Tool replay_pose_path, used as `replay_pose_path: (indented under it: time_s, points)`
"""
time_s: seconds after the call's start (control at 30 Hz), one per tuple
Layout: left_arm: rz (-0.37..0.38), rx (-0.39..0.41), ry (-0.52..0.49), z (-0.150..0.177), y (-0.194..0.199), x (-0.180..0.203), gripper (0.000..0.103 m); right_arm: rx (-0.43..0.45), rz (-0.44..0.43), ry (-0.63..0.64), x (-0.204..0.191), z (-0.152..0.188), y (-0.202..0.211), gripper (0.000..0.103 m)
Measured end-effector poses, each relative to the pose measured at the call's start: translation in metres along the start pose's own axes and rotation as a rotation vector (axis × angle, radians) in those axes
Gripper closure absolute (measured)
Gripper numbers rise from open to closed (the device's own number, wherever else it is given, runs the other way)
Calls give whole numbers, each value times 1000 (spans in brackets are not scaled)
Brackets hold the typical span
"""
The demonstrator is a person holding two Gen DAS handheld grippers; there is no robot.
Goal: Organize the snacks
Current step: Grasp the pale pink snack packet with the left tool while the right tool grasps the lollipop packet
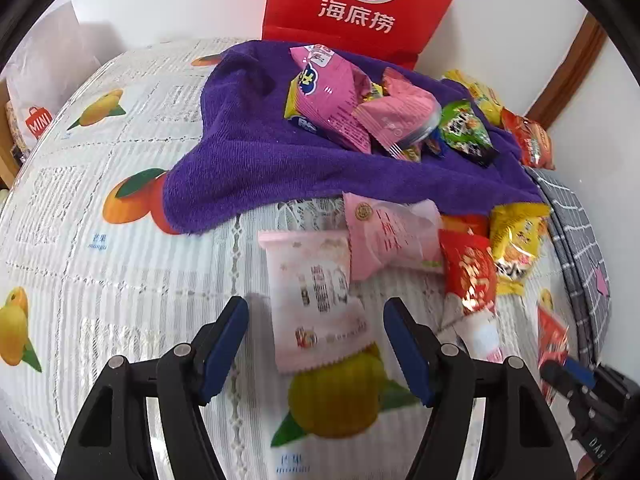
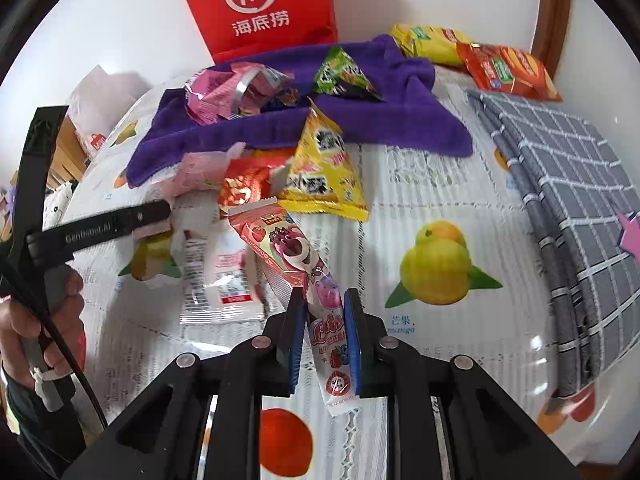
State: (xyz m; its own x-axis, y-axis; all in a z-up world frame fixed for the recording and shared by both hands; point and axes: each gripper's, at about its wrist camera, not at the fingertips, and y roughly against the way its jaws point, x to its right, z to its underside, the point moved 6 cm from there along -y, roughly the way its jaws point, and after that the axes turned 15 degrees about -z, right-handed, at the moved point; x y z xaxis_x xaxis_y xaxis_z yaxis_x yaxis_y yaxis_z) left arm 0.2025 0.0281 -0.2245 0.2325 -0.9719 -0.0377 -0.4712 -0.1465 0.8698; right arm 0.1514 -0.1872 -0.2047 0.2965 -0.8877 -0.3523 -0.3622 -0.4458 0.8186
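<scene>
My right gripper [image 2: 325, 300] is shut on a long pink strawberry-bear snack packet [image 2: 298, 254], held just above the table. My left gripper [image 1: 316, 308] is open, its fingers either side of a pale pink-white snack packet [image 1: 316, 292] lying on the tablecloth. Beyond it lie a pink packet [image 1: 384, 232], a red packet [image 1: 472, 272] and a yellow packet [image 1: 516, 236]. A purple towel [image 1: 256, 148] holds more snacks: pink packets [image 1: 332, 100] and a green one [image 1: 466, 128]. In the right wrist view the left gripper [image 2: 160, 214] reaches toward the pile beside a yellow packet [image 2: 324, 168].
A red paper bag [image 1: 364, 4] stands against the wall behind the towel. A grey checked fabric bin [image 2: 568, 184] sits at the right. A white shopping bag [image 1: 44, 80] stands at the far left. The fruit-print tablecloth [image 2: 440, 264] covers the table.
</scene>
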Motion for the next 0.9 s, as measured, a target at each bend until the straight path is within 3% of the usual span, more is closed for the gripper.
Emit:
replay_pose_path:
  time_s: [0.3,0.4,0.47,0.57,0.7,0.8,0.9]
  points:
    - [-98,53,-93,1,-2,-8,37,-1,5,18,8,3,-11,80]
    - [-79,45,-75,3,1,-18,37,9,2,19,9,4,-10,73]
    - [-79,45,-79,2,0,-18,37,19,-11,25,8,3,-10,60]
    - [-93,61,-112,1,-3,-12,37,14,-10,72,2,3,-15,52]
    - [-116,98,-146,0,-5,-3,39,23,28,113,-1,2,-20,52]
    - [-122,122,-147,0,-3,-2,53,38,52,126,-2,0,-23,52]
    - [-121,125,-155,0,-2,-1,57,52,58,128,-4,-2,-24,69]
